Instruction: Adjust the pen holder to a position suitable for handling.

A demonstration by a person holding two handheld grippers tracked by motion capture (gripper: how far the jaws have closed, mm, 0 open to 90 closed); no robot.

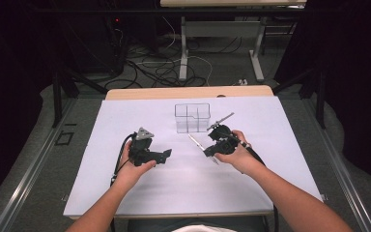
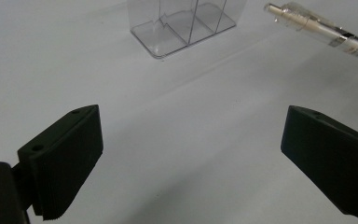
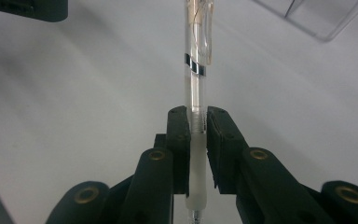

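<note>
A clear plastic pen point(image 3: 196, 70) with a white grip runs straight out between the jaws of my right gripper point(image 3: 197, 122), which is shut on it. In the high view that right gripper point(image 1: 211, 151) hovers over the white table right of centre, the pen point(image 1: 196, 143) slanting up-left from it. The pen's clip end point(image 2: 317, 29) also pokes in at the top right of the left gripper view. My left gripper point(image 1: 166, 154) is held left of centre and its wide-apart jaws hold nothing point(image 2: 191, 154). A clear divided organizer box point(image 1: 192, 117) stands upright at the back middle.
The white table surface point(image 1: 125, 193) spreads around both hands. The organizer's compartments point(image 2: 182, 28) look empty in the left gripper view. Beyond the table's far wooden edge point(image 1: 188, 92) lie cables and desk legs on the floor.
</note>
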